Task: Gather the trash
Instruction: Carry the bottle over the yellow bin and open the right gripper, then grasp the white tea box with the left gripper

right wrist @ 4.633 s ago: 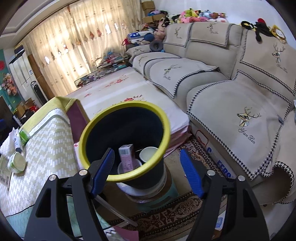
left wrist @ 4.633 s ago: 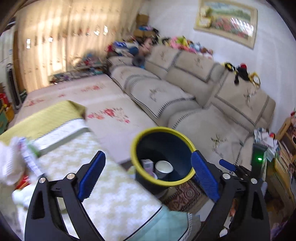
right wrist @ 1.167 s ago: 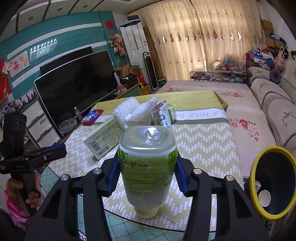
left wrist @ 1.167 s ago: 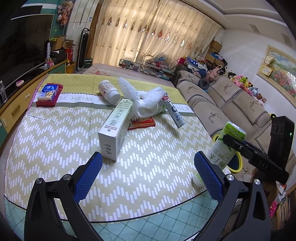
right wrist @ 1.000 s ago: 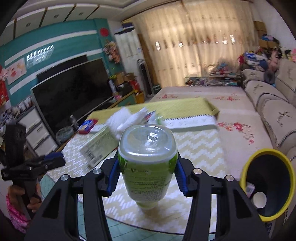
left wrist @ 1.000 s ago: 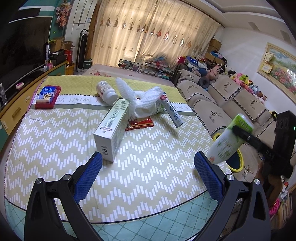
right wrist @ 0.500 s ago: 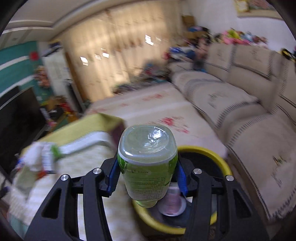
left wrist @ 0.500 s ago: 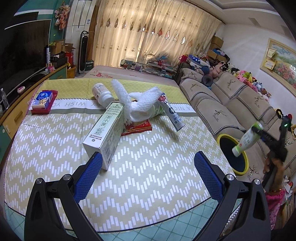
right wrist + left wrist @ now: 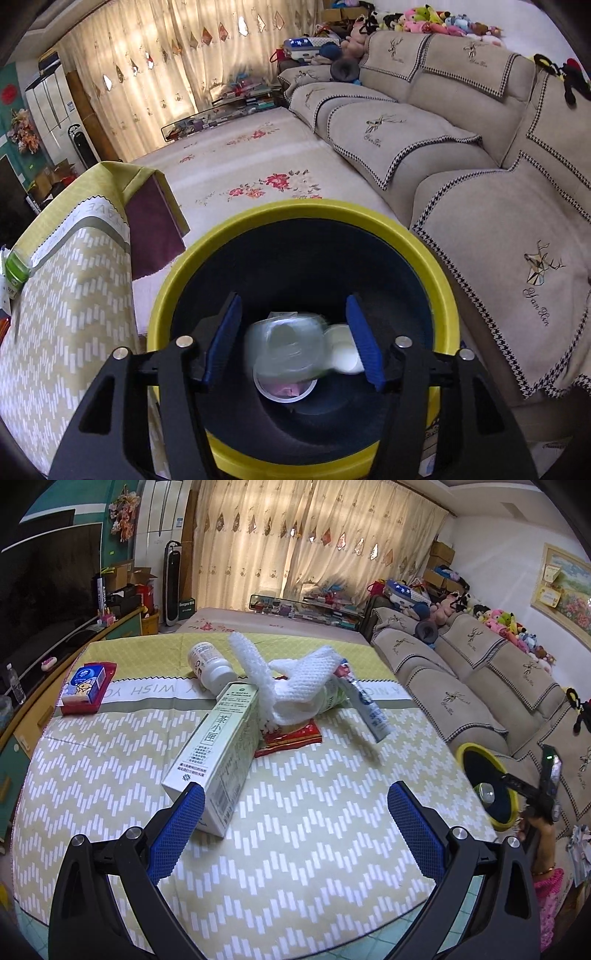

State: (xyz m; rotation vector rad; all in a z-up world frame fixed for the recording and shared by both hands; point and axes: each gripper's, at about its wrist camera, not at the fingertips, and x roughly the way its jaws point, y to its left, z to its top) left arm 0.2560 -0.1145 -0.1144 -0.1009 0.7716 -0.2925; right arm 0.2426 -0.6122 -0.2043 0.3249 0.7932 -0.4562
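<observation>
Over bin mouth, low centre of right wrist view: right gripper (image 9: 293, 341) jaws had just been opening, pads clear of green bottle (image 9: 286, 349), blurred, loose between them above yellow-rimmed bin (image 9: 299, 218). Cups lay in bin bottom. Left gripper (image 9: 293, 821) spread wide, nothing held, above zigzag tablecloth (image 9: 314, 812); white carton (image 9: 218, 753) w/ corner just beside left pad, mid-left of frame.
</observation>
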